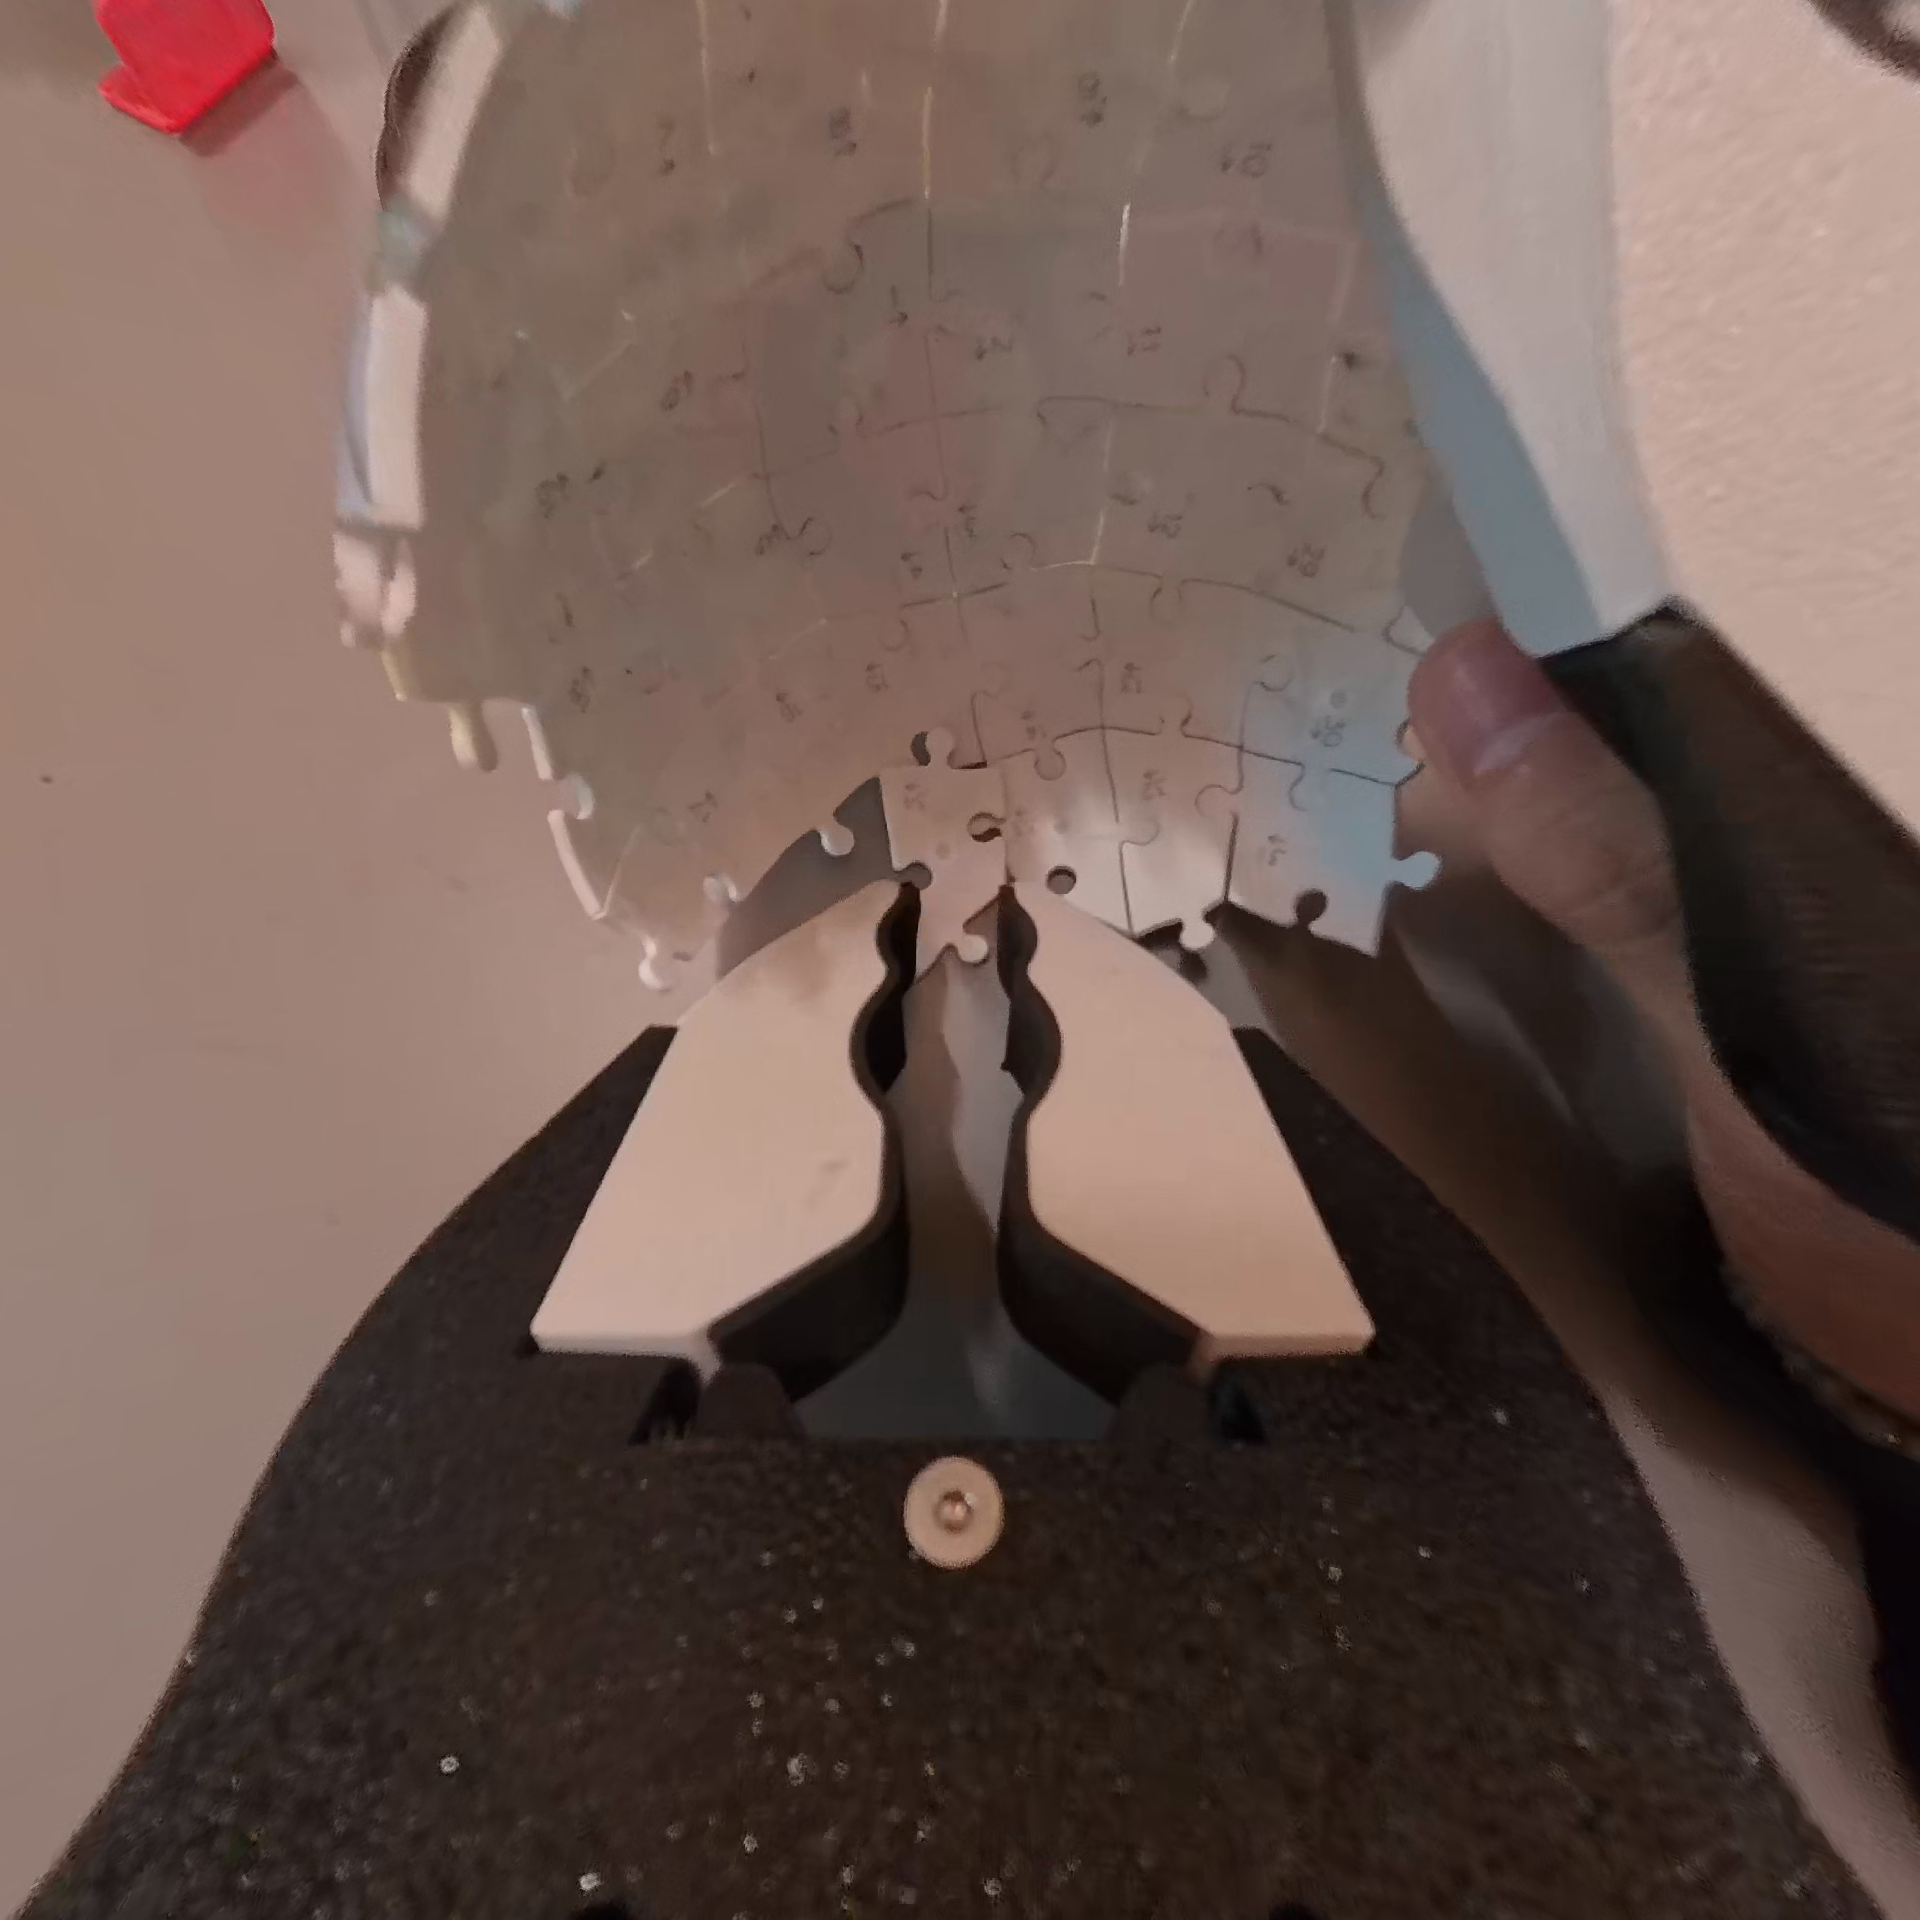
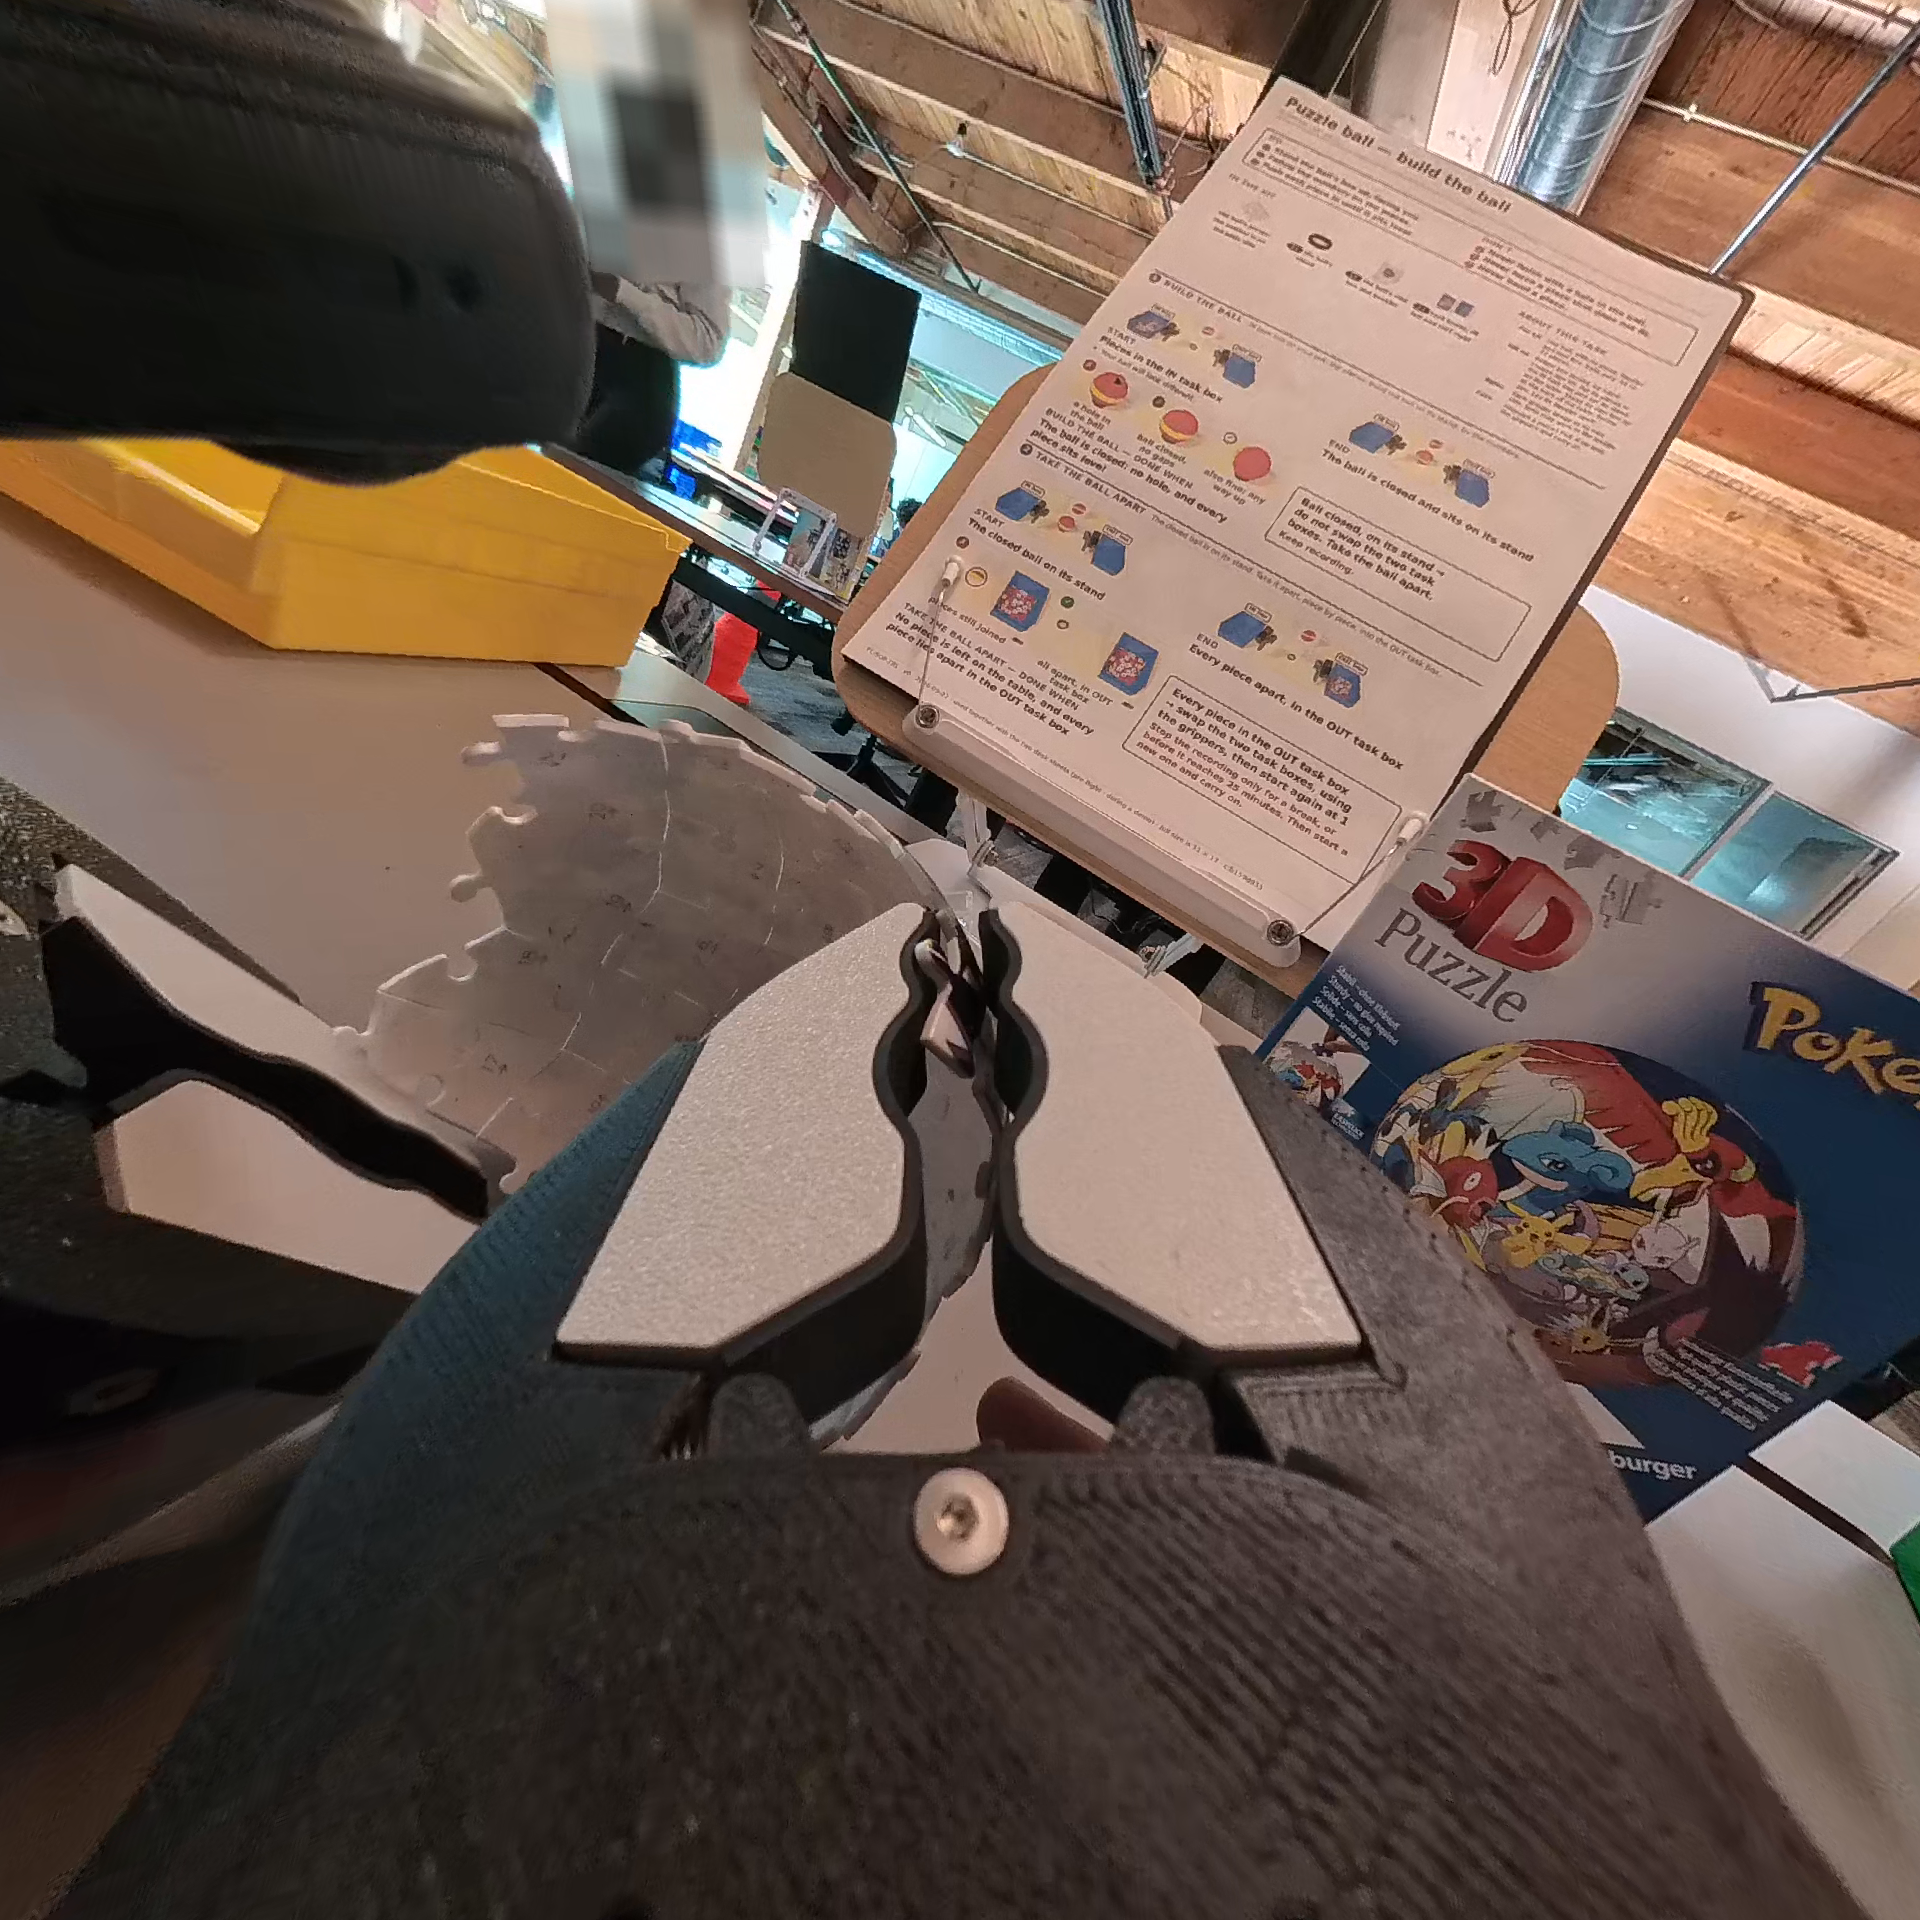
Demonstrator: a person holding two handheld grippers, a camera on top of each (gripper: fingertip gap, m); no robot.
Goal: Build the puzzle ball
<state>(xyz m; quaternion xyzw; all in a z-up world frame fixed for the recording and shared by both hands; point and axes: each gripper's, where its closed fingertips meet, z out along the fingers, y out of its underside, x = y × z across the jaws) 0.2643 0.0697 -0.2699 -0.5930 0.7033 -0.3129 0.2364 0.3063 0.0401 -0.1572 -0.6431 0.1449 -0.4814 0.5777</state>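
Jaws of both grippers nipped on puzzle shell (image 1: 935,499) edge, seemingly.

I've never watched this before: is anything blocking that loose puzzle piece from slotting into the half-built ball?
Nothing visible does. The left gripper pinches the piece right at the ragged lower edge of the ball shell, with no object between them. The right gripper grips the shell's rim off to the side.
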